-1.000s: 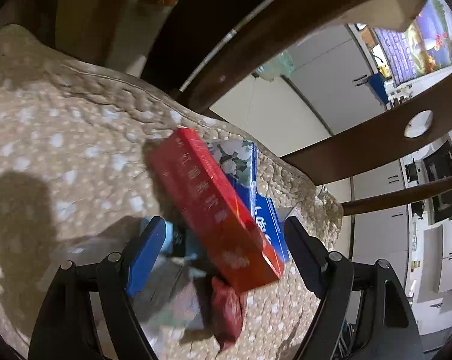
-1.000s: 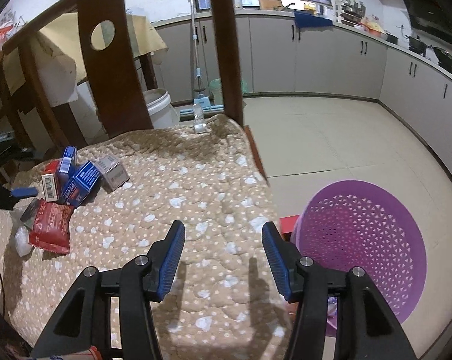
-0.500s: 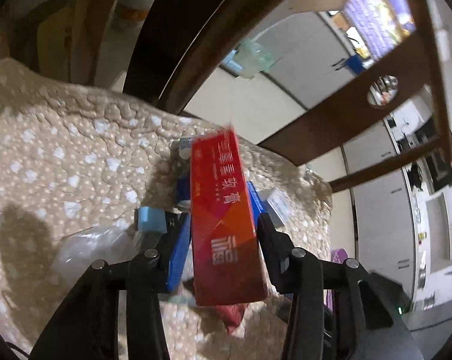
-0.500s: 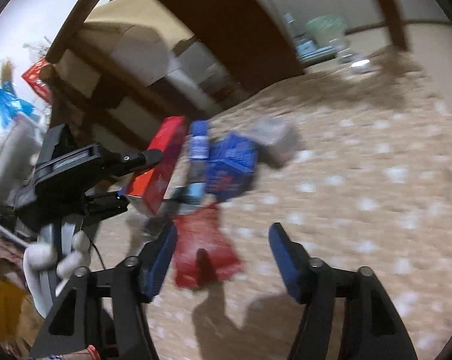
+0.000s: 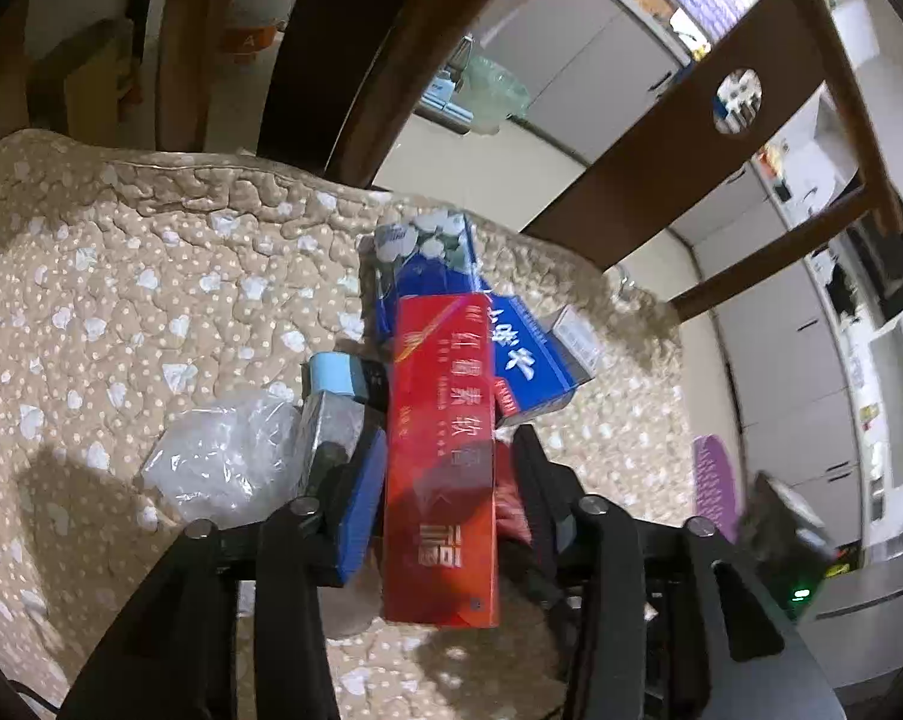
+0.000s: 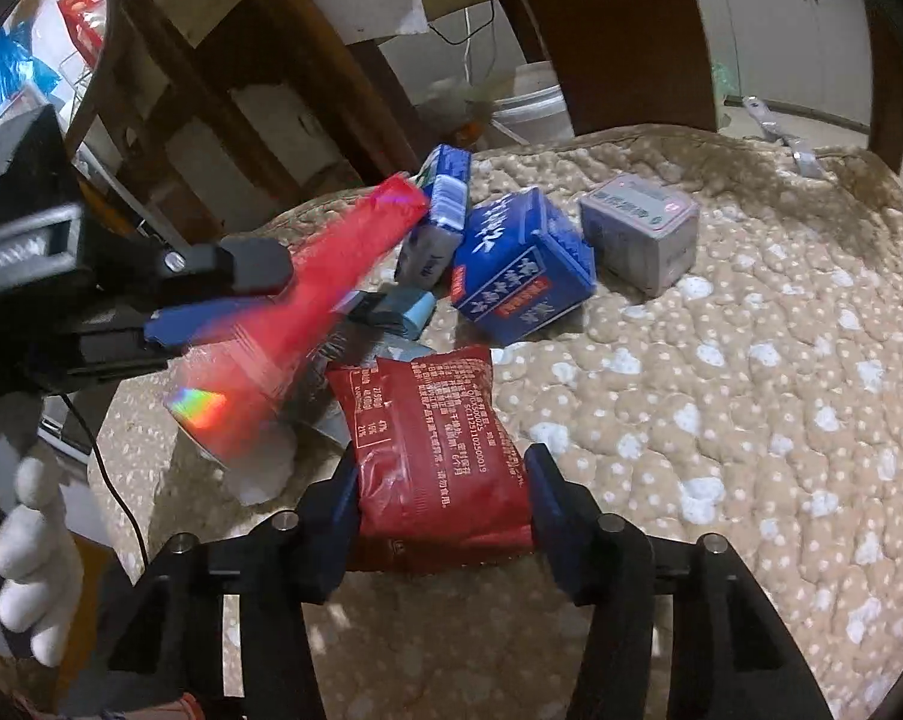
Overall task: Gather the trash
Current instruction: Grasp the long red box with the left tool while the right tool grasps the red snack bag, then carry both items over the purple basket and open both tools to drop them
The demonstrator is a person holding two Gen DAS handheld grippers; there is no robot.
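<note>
- Two grippers work over the quilted beige cushion (image 6: 721, 372), each with a piece of trash between its jaws.
- The left gripper (image 5: 445, 480) has a long red box (image 5: 442, 456) between its blue pads, lifted clear of the pile and pointing away from the camera; the jaws are opening, though the pads look to be against the box's sides.
- That box is glossy red with pale lettering down its face — in the right wrist view it shows as a blurred red bar (image 6: 331, 276) with a rainbow glint near its lower end.
- The right gripper (image 6: 442, 498) straddles a red snack packet (image 6: 439, 450) lying flat on the cushion; its jaws are closing, and the pads sit at the packet's edges.
- Just beyond lie a blue box (image 6: 520, 264), a grey box (image 6: 640, 231), a blue-and-white floral box (image 5: 427, 264) and a crumpled clear plastic bag (image 5: 229, 456).
- A purple basket (image 5: 712, 486) shows only as a sliver past the cushion's edge; its contents cannot be seen.
</note>
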